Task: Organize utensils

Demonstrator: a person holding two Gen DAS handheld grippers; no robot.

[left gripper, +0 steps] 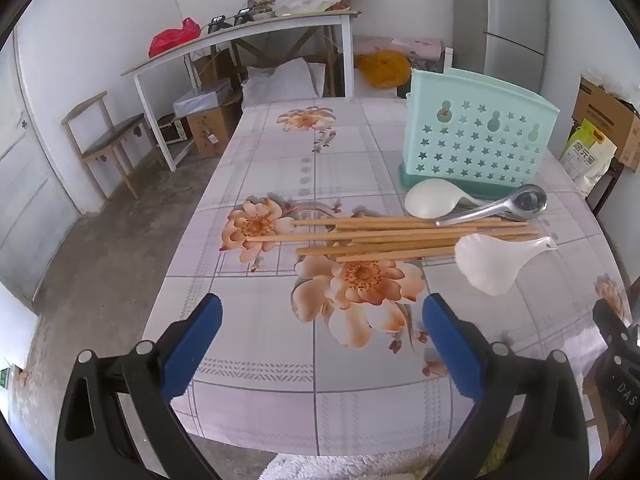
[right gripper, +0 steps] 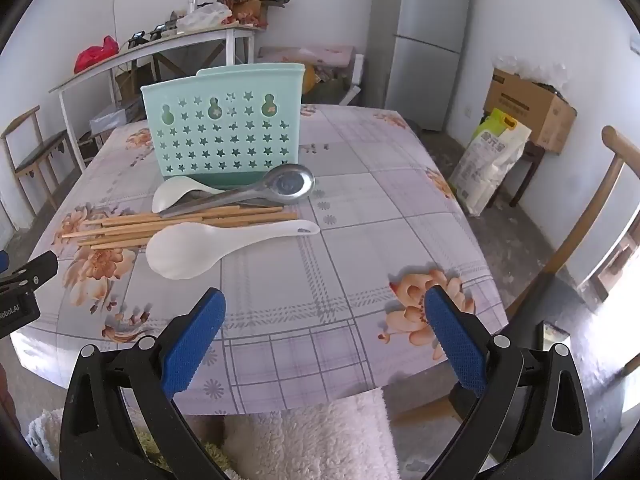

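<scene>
A mint green utensil holder [left gripper: 476,140] [right gripper: 224,128] with star holes stands upright on the flowered tablecloth. In front of it lie several wooden chopsticks [left gripper: 400,236] [right gripper: 160,224], a metal ladle [left gripper: 496,206] [right gripper: 256,192], a white spoon [left gripper: 430,198] [right gripper: 180,194] near the holder, and a larger white spoon [left gripper: 496,262] [right gripper: 208,246] across the chopstick ends. My left gripper [left gripper: 322,316] is open and empty, hovering near the table's front edge. My right gripper [right gripper: 326,312] is open and empty, to the right of the pile.
The table [left gripper: 280,360] [right gripper: 360,208] has a near edge just under both grippers. A wooden chair [right gripper: 580,220] stands right of the table. A white side table [left gripper: 240,40], a chair [left gripper: 104,140], boxes and a fridge [right gripper: 432,40] stand beyond.
</scene>
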